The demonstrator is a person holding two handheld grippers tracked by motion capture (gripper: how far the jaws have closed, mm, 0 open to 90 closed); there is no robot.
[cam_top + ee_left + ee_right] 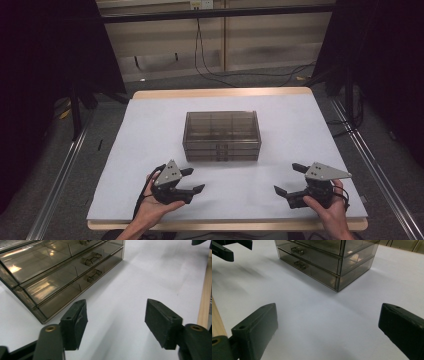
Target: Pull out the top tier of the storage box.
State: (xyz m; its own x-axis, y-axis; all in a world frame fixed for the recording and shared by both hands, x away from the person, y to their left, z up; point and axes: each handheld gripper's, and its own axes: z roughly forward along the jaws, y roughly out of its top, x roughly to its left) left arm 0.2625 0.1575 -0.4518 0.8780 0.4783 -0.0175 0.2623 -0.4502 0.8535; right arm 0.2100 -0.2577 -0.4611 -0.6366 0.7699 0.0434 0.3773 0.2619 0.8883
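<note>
A smoky transparent drawer box (221,135) stands in the middle of the white table sheet (150,125), its three drawers shut with small metal handles (93,275) facing the near side. My left gripper (192,180) hovers near the front left of the sheet, jaws open and empty, pointing right toward the space in front of the box (50,277). My right gripper (290,178) sits at the front right, jaws wide open and empty, pointing left. In the right gripper view the box (329,257) lies ahead beyond bare sheet.
The table has a wooden rim (220,92) along its edges. Black stands and curtains flank both sides, and cables (210,70) run on the floor behind. Bare sheet lies between the two grippers and around the box.
</note>
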